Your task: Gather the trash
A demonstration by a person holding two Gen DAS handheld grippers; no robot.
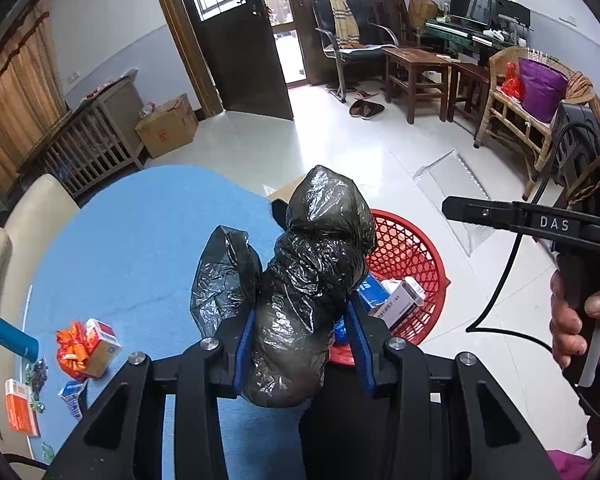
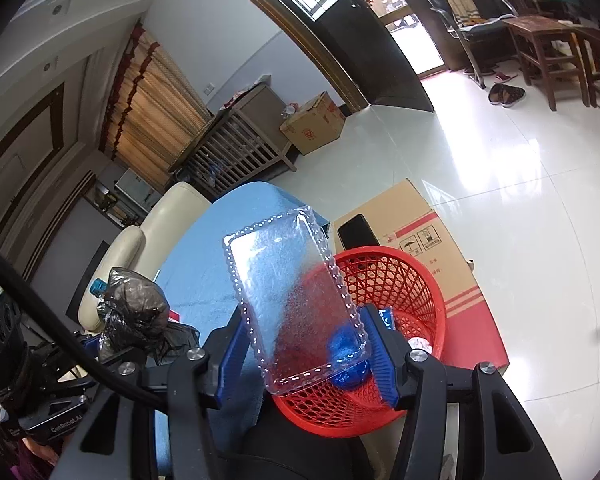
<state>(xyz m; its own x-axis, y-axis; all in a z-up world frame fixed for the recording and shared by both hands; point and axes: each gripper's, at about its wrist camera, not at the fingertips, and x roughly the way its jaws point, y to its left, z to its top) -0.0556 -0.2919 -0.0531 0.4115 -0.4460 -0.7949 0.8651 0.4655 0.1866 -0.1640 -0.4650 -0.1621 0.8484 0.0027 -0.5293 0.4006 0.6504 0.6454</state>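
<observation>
Left gripper (image 1: 300, 344) pinching crumpled black plastic bag (image 1: 312, 280) above blue tabletop (image 1: 140, 240); right gripper (image 2: 308, 348) clamps clear scallop-edged plastic tray (image 2: 292, 300) over red mesh basket (image 2: 420, 280) (boxes already inside), both poised for dropping

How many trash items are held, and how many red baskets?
Black plastic bag, in left gripper: 1
Clear plastic tray, in right gripper: 1
Red basket: 1
Total: 3
</observation>
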